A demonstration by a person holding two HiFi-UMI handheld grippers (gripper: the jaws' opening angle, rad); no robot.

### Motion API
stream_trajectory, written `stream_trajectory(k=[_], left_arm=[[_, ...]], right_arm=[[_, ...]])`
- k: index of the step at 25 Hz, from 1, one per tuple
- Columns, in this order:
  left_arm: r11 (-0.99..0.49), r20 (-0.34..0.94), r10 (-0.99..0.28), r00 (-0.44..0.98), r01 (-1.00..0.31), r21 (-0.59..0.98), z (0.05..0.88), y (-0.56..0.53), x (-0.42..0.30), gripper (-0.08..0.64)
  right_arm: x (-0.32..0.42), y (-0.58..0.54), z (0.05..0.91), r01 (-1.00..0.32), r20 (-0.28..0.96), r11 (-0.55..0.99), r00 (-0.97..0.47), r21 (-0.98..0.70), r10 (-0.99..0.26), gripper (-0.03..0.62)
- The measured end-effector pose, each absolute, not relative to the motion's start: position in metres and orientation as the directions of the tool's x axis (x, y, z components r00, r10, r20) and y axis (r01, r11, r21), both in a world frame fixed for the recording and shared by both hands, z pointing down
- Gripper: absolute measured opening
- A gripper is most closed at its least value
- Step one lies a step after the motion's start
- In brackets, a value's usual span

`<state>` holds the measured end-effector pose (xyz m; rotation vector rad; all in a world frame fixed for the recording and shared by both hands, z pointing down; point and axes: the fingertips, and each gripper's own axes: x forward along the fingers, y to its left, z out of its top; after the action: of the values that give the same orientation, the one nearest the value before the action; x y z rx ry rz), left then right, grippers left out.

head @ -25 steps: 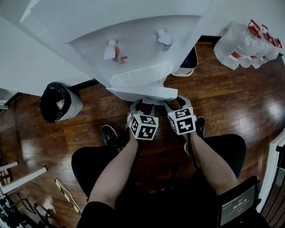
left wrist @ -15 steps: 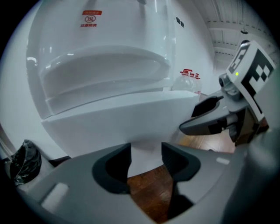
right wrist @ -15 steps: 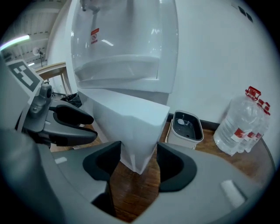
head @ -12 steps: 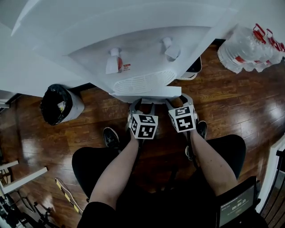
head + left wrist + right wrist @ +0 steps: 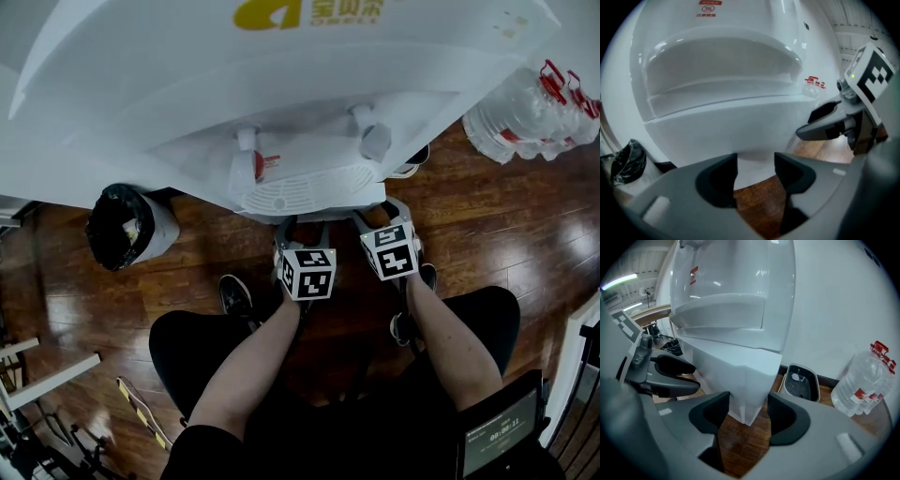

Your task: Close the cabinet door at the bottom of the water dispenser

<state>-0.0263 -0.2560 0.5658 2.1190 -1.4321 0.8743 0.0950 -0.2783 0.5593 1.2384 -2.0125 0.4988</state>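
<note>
The white water dispenser fills the top of the head view, with two taps and a drip grille. Its lower cabinet front stands right in front of both grippers. My left gripper sits under the grille ledge; its jaws are opening, and nothing is pressed between them. My right gripper is beside it, open, with the cabinet's white corner edge showing in the gap of its jaws. The ledge hides the door's seam in the head view.
A bin with a black bag stands left of the dispenser. Large water bottles lie at the right by the wall. A grey tray sits on the wood floor behind the dispenser's right side. My shoes are below the grippers.
Both grippers have edged forward under the dispenser's ledge. The head camera has tipped, so the dispenser's top with its yellow logo now shows.
</note>
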Motion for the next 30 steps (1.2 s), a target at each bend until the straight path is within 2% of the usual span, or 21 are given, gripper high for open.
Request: stream_trajectory(k=[30], left_arm=[[-0.329,0.717,-0.649,0.256,-0.943,0.039,0.564,-0.269,-0.024,0.253]], right_arm=[[0.093,-0.306,0.553,-0.861,0.724,0.505,-0.311,0.06,-0.616,0.253]])
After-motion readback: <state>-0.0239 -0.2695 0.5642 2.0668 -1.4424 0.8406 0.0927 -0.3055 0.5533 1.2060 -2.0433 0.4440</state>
